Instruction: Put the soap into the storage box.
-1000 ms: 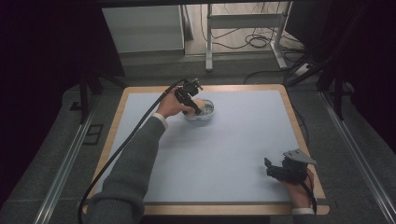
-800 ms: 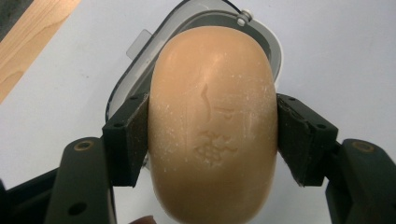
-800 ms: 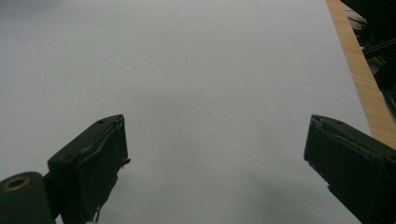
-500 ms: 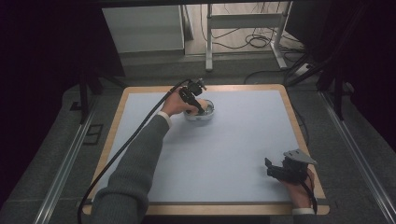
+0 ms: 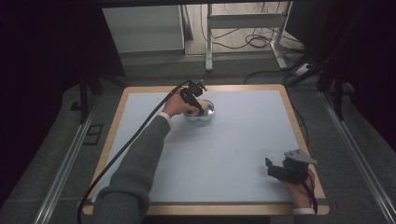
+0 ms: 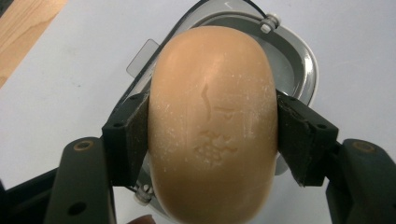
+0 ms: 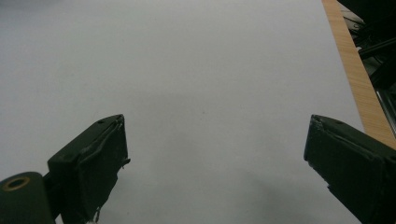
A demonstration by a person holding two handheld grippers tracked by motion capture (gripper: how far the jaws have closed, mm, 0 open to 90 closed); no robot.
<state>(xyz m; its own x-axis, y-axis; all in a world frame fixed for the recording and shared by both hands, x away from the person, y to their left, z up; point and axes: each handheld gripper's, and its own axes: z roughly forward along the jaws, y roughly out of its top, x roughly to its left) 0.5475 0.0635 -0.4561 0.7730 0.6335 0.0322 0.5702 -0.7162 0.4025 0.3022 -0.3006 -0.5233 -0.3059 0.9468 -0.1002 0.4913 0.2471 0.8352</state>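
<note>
A tan oval bar of soap [image 6: 212, 126] with a stamped mark sits squeezed between the two black pads of my left gripper [image 6: 212, 135], just above a white and grey soap dish [image 6: 299, 60]. In the high view that left gripper [image 5: 201, 106] hangs over the dish [image 5: 201, 115] at the far middle of the table. My right gripper [image 5: 269, 165] rests near the front right corner with its jaws wide apart. The right gripper view has the same gripper [image 7: 215, 154] over bare mat with nothing between its pads.
A pale blue mat [image 5: 233, 140] covers the wooden table [image 5: 121, 116]; its wooden edge [image 7: 357, 79] runs along the right gripper's far side. A black cable [image 5: 140, 130] trails from the left gripper across the left of the mat. Metal rails [image 5: 65, 163] flank the table.
The left hand has shifted slightly over the dish, with the soap staying in its grip. The right hand has kept still.
</note>
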